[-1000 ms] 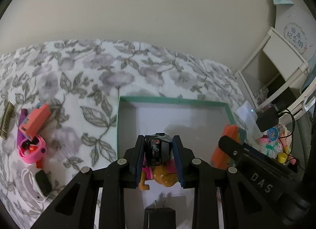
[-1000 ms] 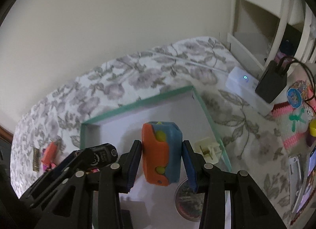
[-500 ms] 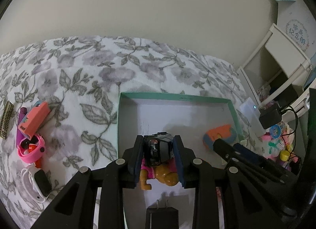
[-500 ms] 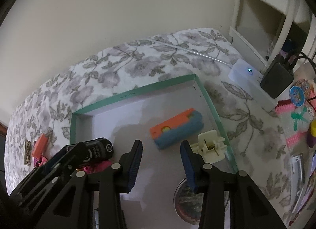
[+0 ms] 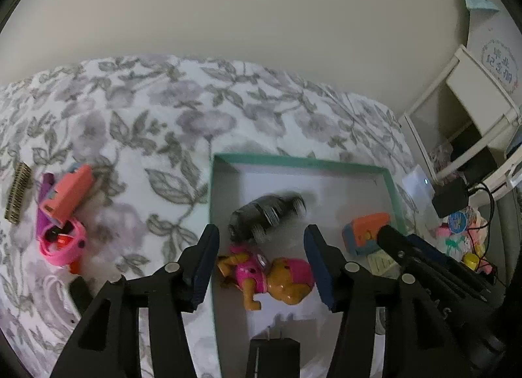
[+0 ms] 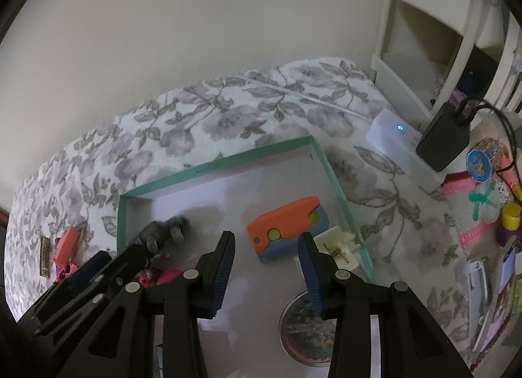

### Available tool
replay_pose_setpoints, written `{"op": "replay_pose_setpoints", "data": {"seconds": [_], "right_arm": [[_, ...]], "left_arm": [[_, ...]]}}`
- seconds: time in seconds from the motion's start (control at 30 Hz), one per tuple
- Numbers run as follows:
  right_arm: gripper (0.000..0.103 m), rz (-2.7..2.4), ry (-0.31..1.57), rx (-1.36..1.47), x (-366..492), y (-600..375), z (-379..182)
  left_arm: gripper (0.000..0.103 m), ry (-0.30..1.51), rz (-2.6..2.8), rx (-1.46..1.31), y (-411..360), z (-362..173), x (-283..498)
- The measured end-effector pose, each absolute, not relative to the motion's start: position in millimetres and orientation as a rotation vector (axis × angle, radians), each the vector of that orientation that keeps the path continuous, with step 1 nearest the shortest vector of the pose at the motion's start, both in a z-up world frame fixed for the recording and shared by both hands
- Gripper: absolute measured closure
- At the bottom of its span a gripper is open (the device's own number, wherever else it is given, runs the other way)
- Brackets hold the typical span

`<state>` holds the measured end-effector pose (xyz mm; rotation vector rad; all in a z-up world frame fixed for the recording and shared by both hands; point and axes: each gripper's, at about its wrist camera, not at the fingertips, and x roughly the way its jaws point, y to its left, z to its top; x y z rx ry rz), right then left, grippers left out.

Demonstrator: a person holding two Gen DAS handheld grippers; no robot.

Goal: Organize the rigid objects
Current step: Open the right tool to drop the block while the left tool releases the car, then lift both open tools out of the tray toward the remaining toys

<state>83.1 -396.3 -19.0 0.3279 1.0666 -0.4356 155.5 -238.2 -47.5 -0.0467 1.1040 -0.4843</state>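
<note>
Left claw opening; dark toy car just beyond it.

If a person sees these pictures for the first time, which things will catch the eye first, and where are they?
The eye goes first to the green-rimmed box on the flowered cover, where a blurred black toy car lies beyond the opening jaws of the left hand-held gripper. Nearer in the box lies a brown and pink toy puppy. At the box's right side rests an orange and blue block, beyond the empty right hand-held gripper.
</note>
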Motion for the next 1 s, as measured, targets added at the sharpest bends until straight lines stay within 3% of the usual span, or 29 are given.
{"op": "replay_pose_setpoints", "data": {"seconds": [0.3,0.43,0.57,0.77,0.87,1.0], "right_arm": [[0.058,-0.441,1.023,0.292,80.2,-390.9,8.4],[0.042,-0.444,1.0,0.276,78.5,-387.9,19.8],[0.035,-0.441,0.987,0.255,78.7,-384.5,25.8],[0.022,-0.44,1.001,0.231,82.9,-381.7,21.2],[0.018,-0.44,1.008,0.222,83.8,-381.0,17.7],[0.016,-0.436,1.019,0.204,86.8,-378.7,13.6]], "left_arm": [[0.045,1.064,-0.412,-0.03,-220.2,-20.1,162.2],[0.044,1.049,-0.361,-0.009,-211.1,-10.2,165.5],[0.019,1.036,-0.325,0.001,-201.6,-3.4,168.0],[0.018,1.026,-0.291,0.011,-195.5,-3.4,170.0],[0.007,1.022,-0.277,0.025,-196.3,-5.2,170.0],[0.007,1.023,-0.276,0.033,-196.9,-7.7,169.9]]}}
